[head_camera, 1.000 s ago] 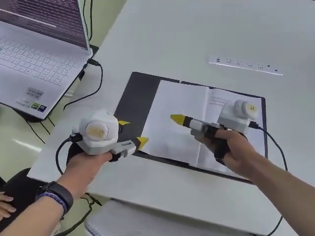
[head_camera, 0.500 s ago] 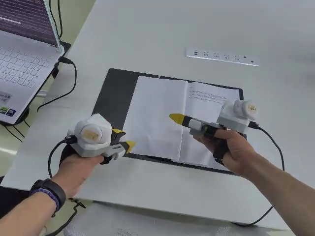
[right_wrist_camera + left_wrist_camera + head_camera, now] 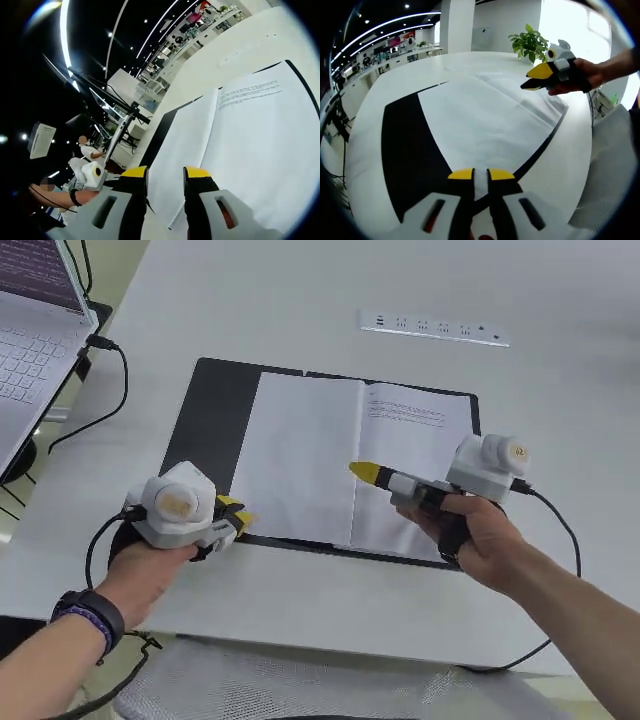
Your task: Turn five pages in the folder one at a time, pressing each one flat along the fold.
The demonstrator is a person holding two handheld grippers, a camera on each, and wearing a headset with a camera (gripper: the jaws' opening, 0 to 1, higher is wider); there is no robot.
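In the head view the folder [image 3: 330, 465] lies open on the white table [image 3: 300, 300], with the black cover showing at its left side and white pages in the middle and at the right. The left gripper [image 3: 236, 512] is held just beside the folder's near left corner, and its yellow tips stand close to each other. The right gripper [image 3: 362, 472] hovers over the fold, near the front edge. From this side its claw looks like one yellow point, so I cannot tell its state here. A power strip [image 3: 433, 328] lies behind the folder, and a laptop [image 3: 30, 340] stands at the far left.

In the left gripper view the jaws are almost pressed together. Only a narrow slit stays between them, and they pinch nothing. The folder [image 3: 470, 115] spreads ahead of them, and the right gripper [image 3: 532, 80] hangs above its far page. A green plant [image 3: 530, 42] stands behind.

In the right gripper view the jaws are a little spread and hold nothing. The fold of the folder [image 3: 250, 130] runs just ahead of them, with printed lines at the top of the right page.
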